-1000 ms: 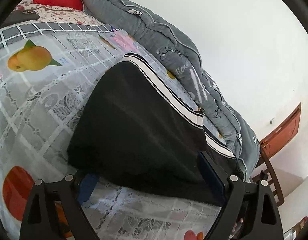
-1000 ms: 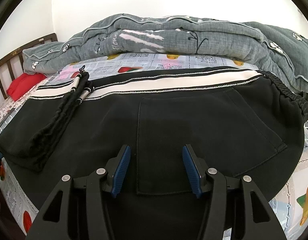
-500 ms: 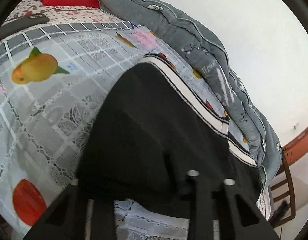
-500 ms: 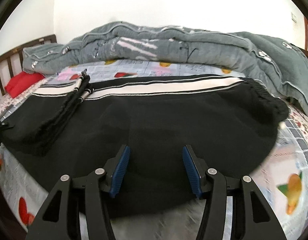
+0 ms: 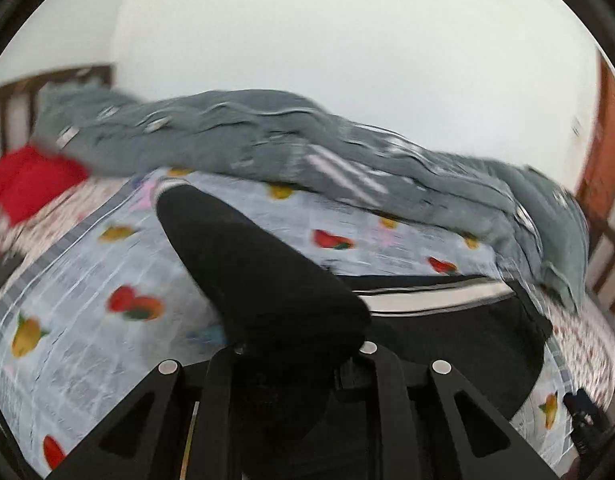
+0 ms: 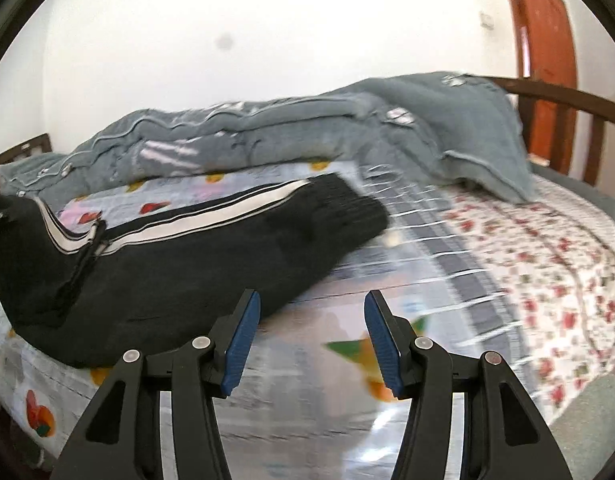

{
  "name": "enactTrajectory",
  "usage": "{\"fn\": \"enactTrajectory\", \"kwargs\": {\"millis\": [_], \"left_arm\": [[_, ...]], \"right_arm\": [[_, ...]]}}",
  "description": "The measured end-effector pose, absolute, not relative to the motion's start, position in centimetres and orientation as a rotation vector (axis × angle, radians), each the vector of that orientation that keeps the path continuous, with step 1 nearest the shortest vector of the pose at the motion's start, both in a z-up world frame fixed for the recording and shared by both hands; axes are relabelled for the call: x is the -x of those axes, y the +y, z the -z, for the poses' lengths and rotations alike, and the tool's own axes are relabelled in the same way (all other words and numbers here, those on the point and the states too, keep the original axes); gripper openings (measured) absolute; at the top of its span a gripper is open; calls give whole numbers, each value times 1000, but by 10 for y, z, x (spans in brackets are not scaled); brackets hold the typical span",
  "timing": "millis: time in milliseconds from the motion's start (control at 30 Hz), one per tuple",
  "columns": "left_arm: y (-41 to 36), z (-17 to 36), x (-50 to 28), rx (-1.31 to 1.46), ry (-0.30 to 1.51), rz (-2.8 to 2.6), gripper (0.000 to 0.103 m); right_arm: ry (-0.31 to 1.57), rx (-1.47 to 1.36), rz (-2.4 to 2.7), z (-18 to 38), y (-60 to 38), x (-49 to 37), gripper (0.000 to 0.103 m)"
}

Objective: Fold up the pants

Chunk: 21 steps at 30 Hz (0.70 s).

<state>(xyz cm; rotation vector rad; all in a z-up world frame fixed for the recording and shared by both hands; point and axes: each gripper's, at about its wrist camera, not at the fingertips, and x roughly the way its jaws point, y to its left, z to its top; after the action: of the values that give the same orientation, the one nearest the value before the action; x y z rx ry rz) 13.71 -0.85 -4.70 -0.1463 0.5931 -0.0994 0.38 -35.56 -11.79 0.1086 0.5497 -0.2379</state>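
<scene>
Bedsheet [image 6: 487, 248], pants [image 6: 179, 264] left of right gripper [image 6: 312, 340]

Pants lifted at one end over a bed, a quilt bunched behind them.

The black fabric pants with a white side stripe [image 6: 179, 256] are spread on the fruit-printed bed sheet [image 6: 427, 248], with one end raised at the left gripper [image 5: 295, 356], by which a fold of them is pinched. The rumpled grey quilt [image 6: 347, 128] is heaped behind them along the wall. A red pillow [image 5: 31, 180] is set at the far left. The right gripper [image 6: 312, 340] is held over bare sheet, right of the pants.
</scene>
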Motion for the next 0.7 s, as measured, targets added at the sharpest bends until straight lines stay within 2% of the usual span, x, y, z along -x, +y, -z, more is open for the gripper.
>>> {"fn": "enactTrajectory", "kwargs": {"millis": [200, 467, 700], "left_arm": [[-89, 61, -147, 80, 640, 231, 17], [-167, 124, -149, 89, 792, 422, 16], [-168, 122, -143, 91, 812, 457, 19]], "right_arm": [[593, -140, 276, 133, -381, 22, 54], [670, -190, 290, 159, -397, 36, 54], [707, -198, 230, 164, -393, 28, 54]]}}
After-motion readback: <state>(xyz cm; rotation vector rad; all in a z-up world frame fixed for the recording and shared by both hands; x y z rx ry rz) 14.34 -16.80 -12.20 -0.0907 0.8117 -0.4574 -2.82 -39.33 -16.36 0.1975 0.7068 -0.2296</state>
